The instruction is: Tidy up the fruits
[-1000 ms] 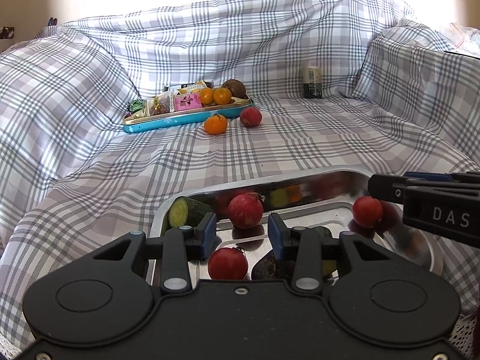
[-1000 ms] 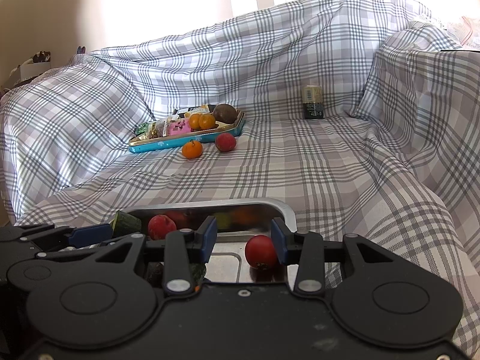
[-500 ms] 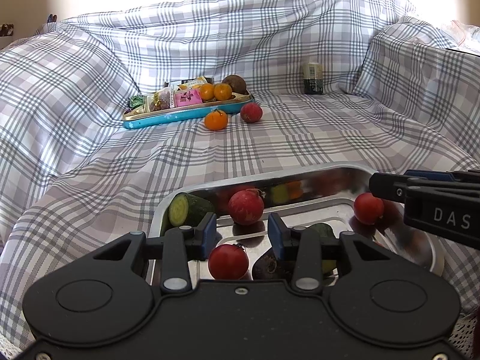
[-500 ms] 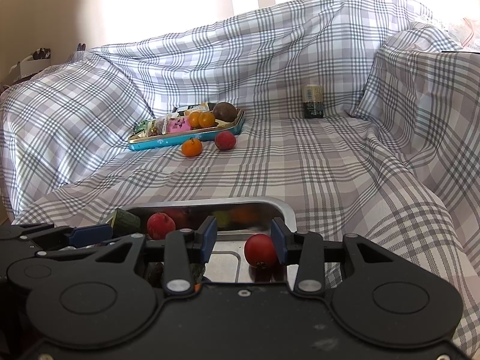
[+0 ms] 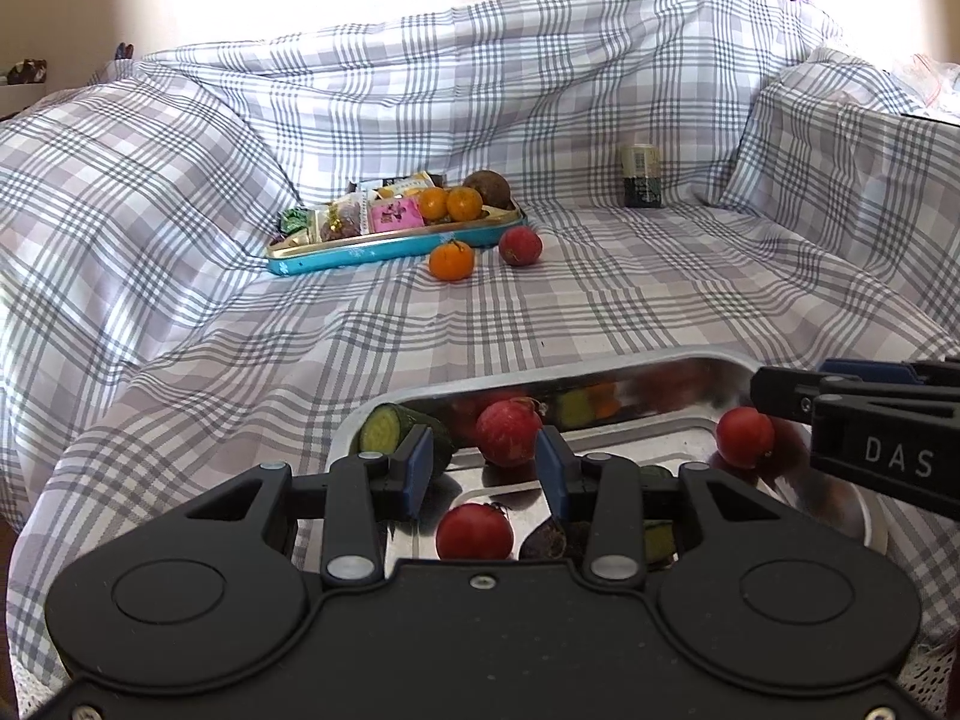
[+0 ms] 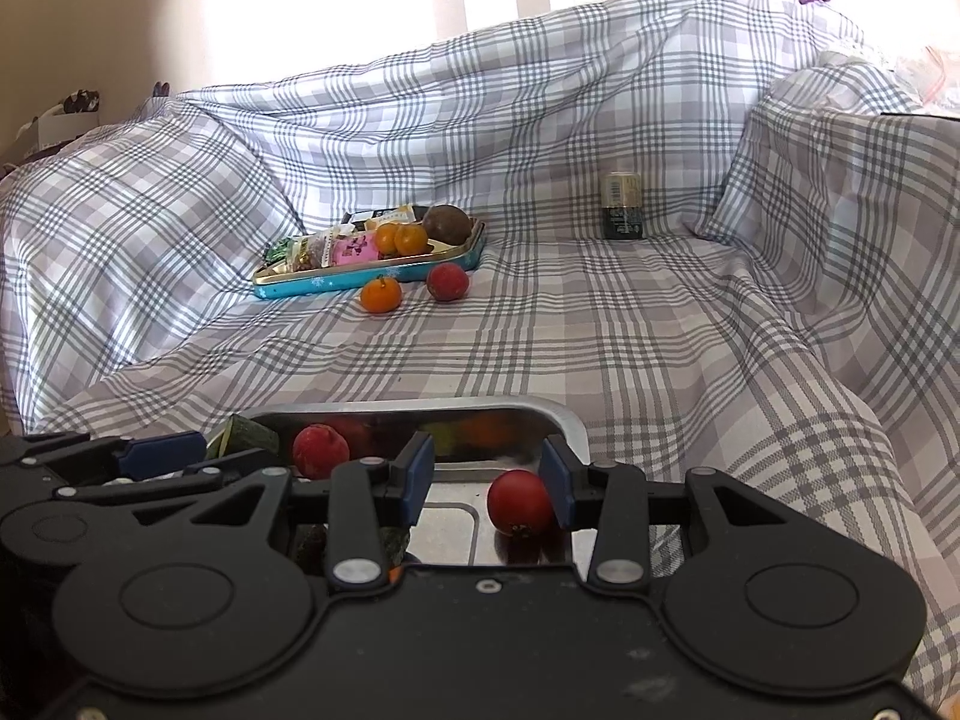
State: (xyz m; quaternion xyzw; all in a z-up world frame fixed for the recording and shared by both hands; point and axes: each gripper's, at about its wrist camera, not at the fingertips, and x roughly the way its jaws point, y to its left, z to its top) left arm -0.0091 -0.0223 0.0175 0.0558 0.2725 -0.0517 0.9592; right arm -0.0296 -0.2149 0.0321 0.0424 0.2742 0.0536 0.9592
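Note:
A steel tray (image 5: 600,363) lies close in front on the plaid cloth. It holds a cucumber piece (image 5: 384,432), a red radish (image 5: 507,432), two red tomatoes (image 5: 474,531) (image 5: 744,437) and some darker pieces. My left gripper (image 5: 485,471) hangs open over the tray's left part; the radish lies just beyond its fingertips, untouched. My right gripper (image 6: 487,477) is open over the tray's (image 6: 420,405) right end. A tomato (image 6: 519,501) rests on the tray floor between its jaws, close to the right pad, with a clear gap to the left one.
Far back, a teal tray (image 5: 390,249) carries snack packets, two oranges and a brown fruit. A loose orange (image 5: 451,261) and a red fruit (image 5: 519,245) lie on the cloth before it. A dark can (image 5: 641,175) stands at back right. Cloth-covered cushions rise on all sides.

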